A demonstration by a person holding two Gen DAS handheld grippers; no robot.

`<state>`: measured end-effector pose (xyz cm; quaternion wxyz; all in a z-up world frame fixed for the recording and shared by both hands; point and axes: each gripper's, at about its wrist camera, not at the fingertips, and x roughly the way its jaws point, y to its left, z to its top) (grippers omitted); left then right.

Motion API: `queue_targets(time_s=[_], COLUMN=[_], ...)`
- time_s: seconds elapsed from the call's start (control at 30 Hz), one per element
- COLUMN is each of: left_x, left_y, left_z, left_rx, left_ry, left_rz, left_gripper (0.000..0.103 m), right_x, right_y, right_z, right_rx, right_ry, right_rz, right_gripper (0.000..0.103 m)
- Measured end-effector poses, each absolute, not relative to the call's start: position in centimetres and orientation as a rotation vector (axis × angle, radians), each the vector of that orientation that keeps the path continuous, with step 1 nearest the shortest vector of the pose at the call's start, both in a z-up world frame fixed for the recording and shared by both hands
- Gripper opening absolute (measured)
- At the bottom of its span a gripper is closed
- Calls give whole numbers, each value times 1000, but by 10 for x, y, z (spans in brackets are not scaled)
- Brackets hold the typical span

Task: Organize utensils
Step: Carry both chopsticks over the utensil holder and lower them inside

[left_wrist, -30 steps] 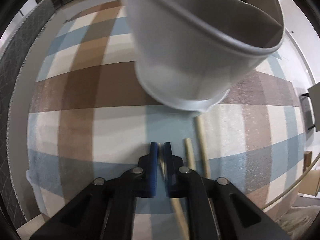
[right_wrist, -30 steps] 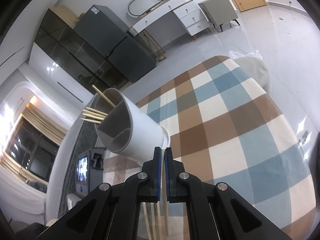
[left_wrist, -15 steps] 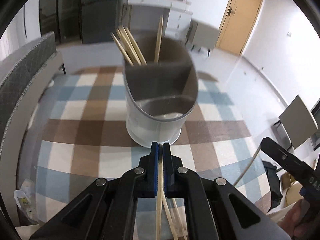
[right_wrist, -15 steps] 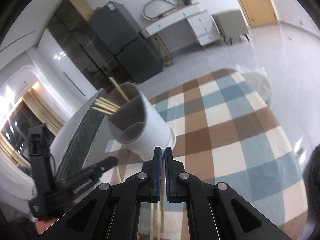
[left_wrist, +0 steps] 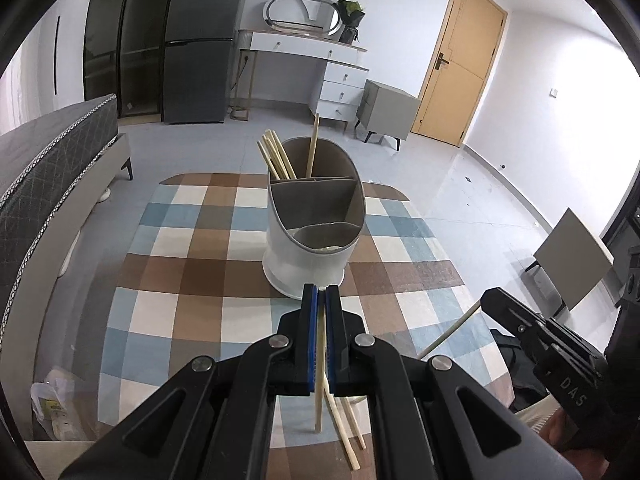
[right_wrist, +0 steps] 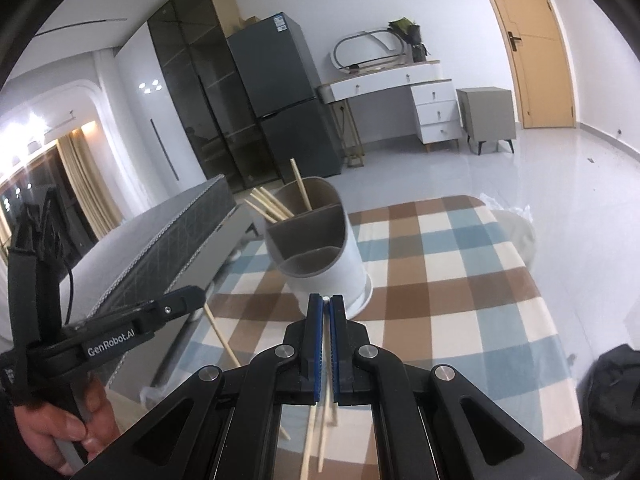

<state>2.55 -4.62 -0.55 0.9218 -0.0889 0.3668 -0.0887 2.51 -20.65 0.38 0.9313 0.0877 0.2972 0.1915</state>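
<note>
A white utensil holder (left_wrist: 304, 264) with grey dividers stands upright on the checked tablecloth (left_wrist: 180, 280). Several chopsticks (left_wrist: 280, 158) lean in its rear compartment; the two nearer compartments look empty. My left gripper (left_wrist: 319, 294) is shut on one chopstick (left_wrist: 318, 396), held above the cloth just short of the holder. In the right wrist view the holder (right_wrist: 340, 264) stands close ahead of my right gripper (right_wrist: 327, 302), which is shut on another chopstick whose tip shows between the pads. Each gripper also shows in the other's view, the right gripper (left_wrist: 486, 300) and the left gripper (right_wrist: 198, 294). Loose chopsticks (left_wrist: 348, 436) lie on the cloth beneath.
A grey quilted bed (left_wrist: 48, 168) runs along the table's left side. A plastic bag (left_wrist: 52, 408) lies at the near left corner. A black bag (right_wrist: 612, 392) sits right of the table, and a grey chair (left_wrist: 572, 264) stands further right. Fridge, dresser and door line the far wall.
Both grippers rose off the cloth and drew back from the holder, each carrying a chopstick. The left view tipped up from the cloth to the room; the right view rolled level.
</note>
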Motion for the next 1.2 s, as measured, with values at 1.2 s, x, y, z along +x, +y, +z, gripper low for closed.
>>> queue_targets(time_s=[1.2], left_x=[116], left_y=[-38], left_z=[153], left_rx=[-213], left_ry=[604], left_rz=[-278], left_gripper=[0], right_x=[113], right_y=[-211], right_z=[144], right_rx=[127], right_ry=[387], right_rz=[410], right_gripper=[2])
